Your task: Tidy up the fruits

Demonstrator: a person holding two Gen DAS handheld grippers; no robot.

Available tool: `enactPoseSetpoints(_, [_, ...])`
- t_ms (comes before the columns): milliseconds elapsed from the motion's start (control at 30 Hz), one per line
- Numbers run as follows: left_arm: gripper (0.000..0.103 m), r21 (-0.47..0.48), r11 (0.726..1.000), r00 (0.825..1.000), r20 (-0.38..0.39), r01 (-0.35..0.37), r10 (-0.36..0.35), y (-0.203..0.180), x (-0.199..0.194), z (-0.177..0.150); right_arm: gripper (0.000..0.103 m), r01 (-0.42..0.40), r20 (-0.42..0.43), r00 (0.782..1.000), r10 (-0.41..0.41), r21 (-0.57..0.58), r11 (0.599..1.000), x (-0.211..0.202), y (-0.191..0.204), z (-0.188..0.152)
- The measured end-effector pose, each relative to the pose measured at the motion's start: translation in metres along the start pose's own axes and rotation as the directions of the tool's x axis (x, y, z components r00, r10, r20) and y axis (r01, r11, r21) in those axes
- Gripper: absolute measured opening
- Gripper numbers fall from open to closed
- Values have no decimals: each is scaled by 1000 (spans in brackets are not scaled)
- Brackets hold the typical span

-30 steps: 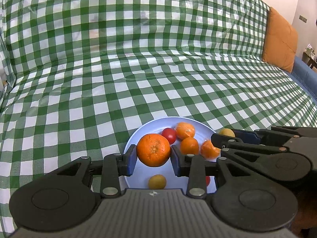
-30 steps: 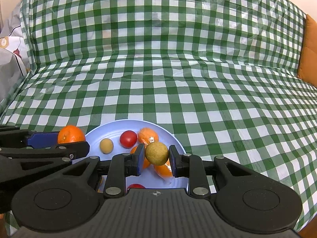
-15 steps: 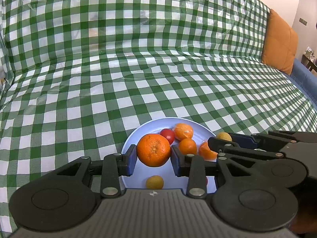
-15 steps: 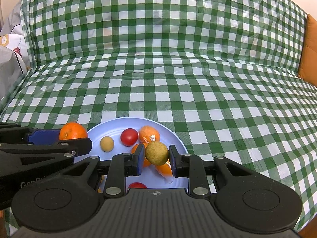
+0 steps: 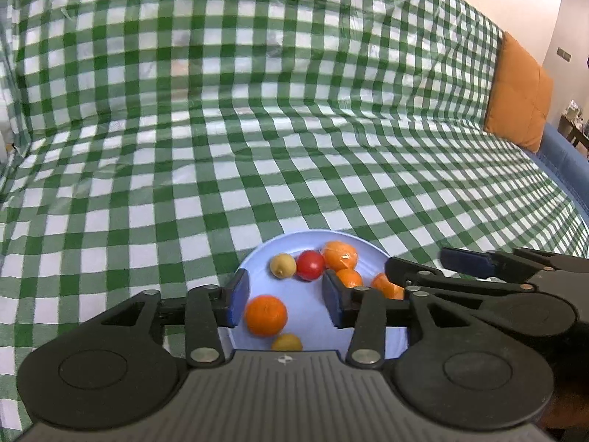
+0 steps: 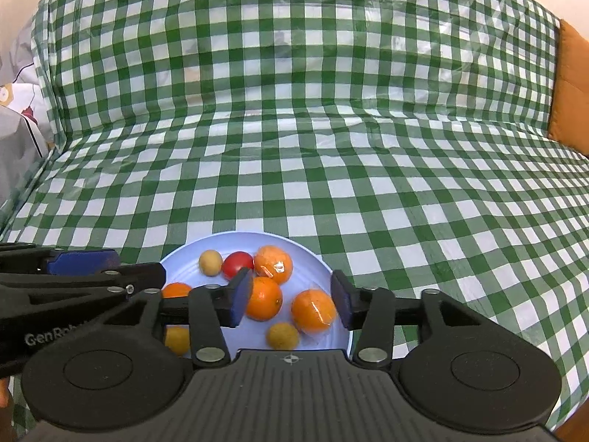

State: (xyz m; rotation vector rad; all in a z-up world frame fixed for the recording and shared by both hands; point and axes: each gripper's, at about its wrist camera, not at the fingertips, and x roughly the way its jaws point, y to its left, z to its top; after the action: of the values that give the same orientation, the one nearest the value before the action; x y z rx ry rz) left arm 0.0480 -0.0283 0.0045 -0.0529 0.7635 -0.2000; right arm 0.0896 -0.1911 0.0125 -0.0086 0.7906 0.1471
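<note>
A light blue plate (image 5: pixel 257 258) (image 6: pixel 184 254) lies on the green checked cloth and holds several fruits. My left gripper (image 5: pixel 285 302) hovers over it with its jaws opening. An orange (image 5: pixel 265 315) rests on the plate below and between them, free of the pads. My right gripper (image 6: pixel 291 302) is beside it, jaws also opening. A small yellow-brown fruit (image 6: pixel 282 335) lies loose on the plate under them, near an orange (image 6: pixel 263 298) and a wrapped orange (image 6: pixel 313 311). A red tomato (image 6: pixel 238 262) and a yellow fruit (image 6: pixel 210 262) sit at the plate's far side.
The green and white checked cloth (image 5: pixel 257 147) covers a sofa seat and back. An orange cushion (image 5: pixel 519 88) leans at the far right. A grey printed fabric (image 6: pixel 18 118) shows at the left edge. Each gripper stands close beside the other over the plate.
Both grippers opened. The orange dropped out of the left jaws onto the plate. The small yellow-brown fruit dropped out of the right jaws onto the plate. Neither hand moved.
</note>
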Motion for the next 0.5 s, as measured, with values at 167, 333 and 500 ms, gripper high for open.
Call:
enactPoseSetpoints(167, [62,-39,999,998,61,-28,30,17,-31,-2,83,13,84,996,-19,71,997,-24,-13,1])
enactPoseSetpoints(333, [79,-53,996,986,149,-70,77,34,-79,-1,102,23,144,988,-49,172,985,-58,-36,-5])
enactPoseSetpoints(500, [84,-13,996,980,177,-94,94,20,-117,-31,102,16,165,986,-37,127,992,-88,-29,-29])
